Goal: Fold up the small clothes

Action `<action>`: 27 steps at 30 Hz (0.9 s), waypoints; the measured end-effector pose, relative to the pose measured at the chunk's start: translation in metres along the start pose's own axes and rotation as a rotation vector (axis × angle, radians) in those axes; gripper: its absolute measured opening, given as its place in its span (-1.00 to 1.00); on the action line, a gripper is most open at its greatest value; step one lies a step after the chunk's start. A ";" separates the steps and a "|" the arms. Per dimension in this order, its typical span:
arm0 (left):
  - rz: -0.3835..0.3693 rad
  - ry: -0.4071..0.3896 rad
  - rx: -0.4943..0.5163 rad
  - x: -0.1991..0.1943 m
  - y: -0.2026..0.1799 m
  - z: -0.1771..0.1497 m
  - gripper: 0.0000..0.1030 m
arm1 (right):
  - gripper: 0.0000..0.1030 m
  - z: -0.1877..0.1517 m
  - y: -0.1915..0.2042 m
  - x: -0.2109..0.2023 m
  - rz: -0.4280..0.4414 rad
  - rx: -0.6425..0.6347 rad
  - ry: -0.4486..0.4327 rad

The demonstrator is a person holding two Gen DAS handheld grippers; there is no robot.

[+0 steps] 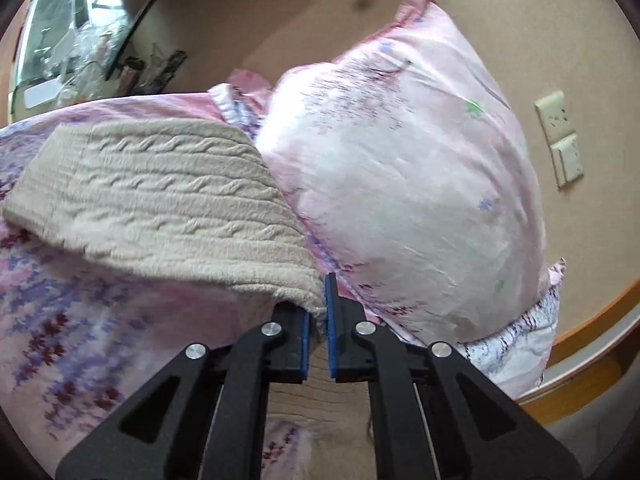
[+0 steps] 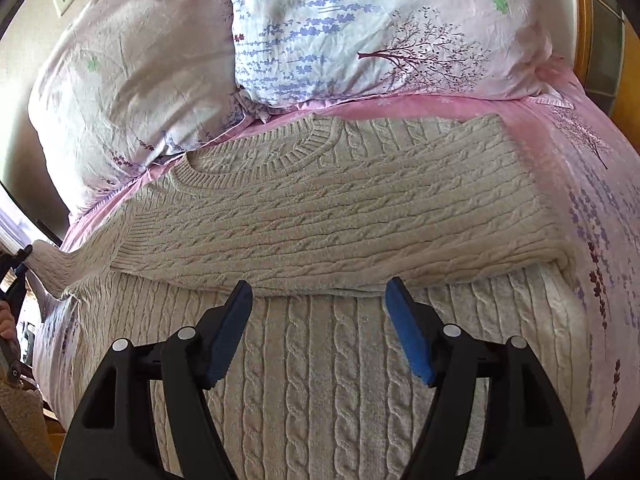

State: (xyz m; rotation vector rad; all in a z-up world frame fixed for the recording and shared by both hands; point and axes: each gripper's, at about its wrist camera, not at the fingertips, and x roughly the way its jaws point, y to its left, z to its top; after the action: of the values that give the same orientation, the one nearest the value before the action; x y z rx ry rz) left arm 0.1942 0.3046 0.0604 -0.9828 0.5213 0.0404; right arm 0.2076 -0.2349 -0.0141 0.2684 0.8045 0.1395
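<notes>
A cream cable-knit sweater point(image 2: 320, 208) lies spread over a pink flowered bedsheet point(image 2: 592, 184), filling the middle and lower part of the right wrist view, with its ribbed neckline toward the upper middle of the frame, just below two pillows. One folded layer lies across the middle of the frame, its knit cables running sideways, on top of a lower layer whose cables run straight up from the bottom edge. The right gripper point(image 2: 318, 300) hangs at the lower centre of that view with its blue-padded fingers spread wide apart and nothing between them; their tips sit just short of the folded layer's near edge, over the lower layer. At the far left edge of this view one sleeve point(image 2: 60, 268) stretches out toward the left gripper point(image 2: 16, 276), which shows only in part there. In the left wrist view the left gripper point(image 1: 318, 312) sits at the lower centre, its blue pads drawn close together and clamped on an edge of the sweater point(image 1: 160, 200), which rises from the pads and spreads across the left half of the frame above the sheet point(image 1: 80, 320). A pale pink pillow point(image 1: 400, 184) fills the right half, touching the knit's right edge, and a wall socket point(image 1: 560, 140) shows at the far right.
</notes>
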 end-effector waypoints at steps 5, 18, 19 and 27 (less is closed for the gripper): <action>-0.157 0.115 0.151 0.037 -0.083 -0.046 -0.88 | 0.38 -0.004 -0.019 -0.013 0.025 0.056 -0.015; -0.134 0.454 0.165 0.132 -0.104 -0.186 -0.54 | 0.38 -0.014 -0.049 -0.024 0.013 0.105 -0.030; -0.125 0.439 0.158 0.128 -0.101 -0.180 -0.47 | 0.38 -0.015 -0.050 -0.023 0.014 0.108 -0.031; -0.031 0.309 -0.044 0.113 -0.064 -0.130 -0.63 | 0.38 -0.019 -0.058 -0.024 0.025 0.119 -0.040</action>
State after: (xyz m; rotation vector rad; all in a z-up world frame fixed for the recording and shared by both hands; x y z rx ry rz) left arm 0.2577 0.1421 0.0042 -1.0464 0.7904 -0.1302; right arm 0.1780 -0.2922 -0.0269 0.3926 0.7713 0.1094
